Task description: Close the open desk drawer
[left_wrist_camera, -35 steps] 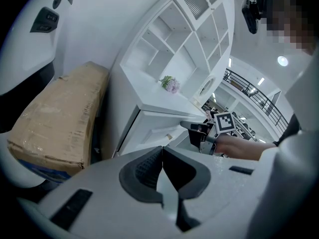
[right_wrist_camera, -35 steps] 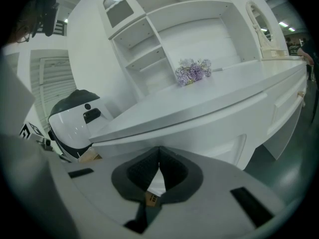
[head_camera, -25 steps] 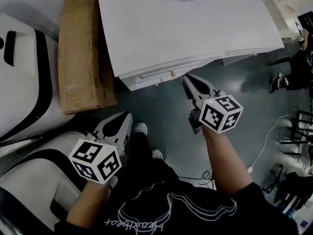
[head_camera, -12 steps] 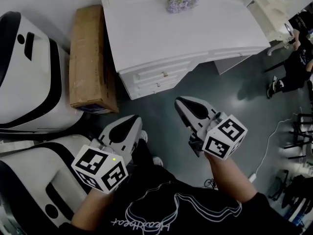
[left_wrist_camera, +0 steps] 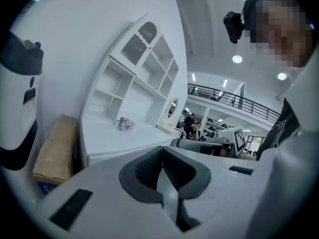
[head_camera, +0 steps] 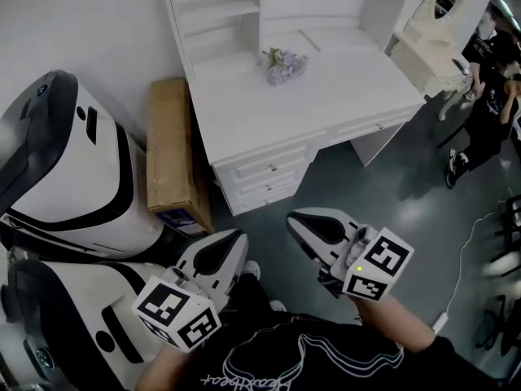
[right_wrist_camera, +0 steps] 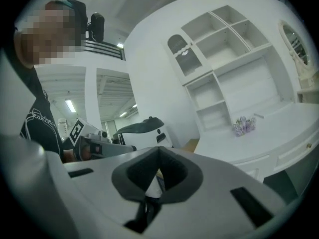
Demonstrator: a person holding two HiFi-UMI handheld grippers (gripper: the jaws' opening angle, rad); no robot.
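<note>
The white desk (head_camera: pixel 326 104) stands ahead of me, and its stacked drawers (head_camera: pixel 269 176) all look flush with the front. Both grippers hang low over the dark floor, well short of the desk. My left gripper (head_camera: pixel 234 239) is shut with nothing in it, and in its own view the left gripper (left_wrist_camera: pixel 162 151) shows its ribbed pads pressed together. My right gripper (head_camera: pixel 294 218) is also shut and empty, about a gripper's length from the drawers. In its own view the right gripper (right_wrist_camera: pixel 158 151) points past the desk's edge (right_wrist_camera: pixel 279 128).
A bunch of purple flowers (head_camera: pixel 285 63) lies on the desktop under a white hutch (head_camera: pixel 220 15). A cardboard box (head_camera: pixel 175 157) leans left of the desk. Large white-and-black machines (head_camera: pixel 73 177) fill the left side. A person (head_camera: pixel 488 112) stands at far right.
Both grippers have drawn back from the desk towards my body. The right gripper was beside the drawer front a second ago. The view now takes in the whole desk and hutch.
</note>
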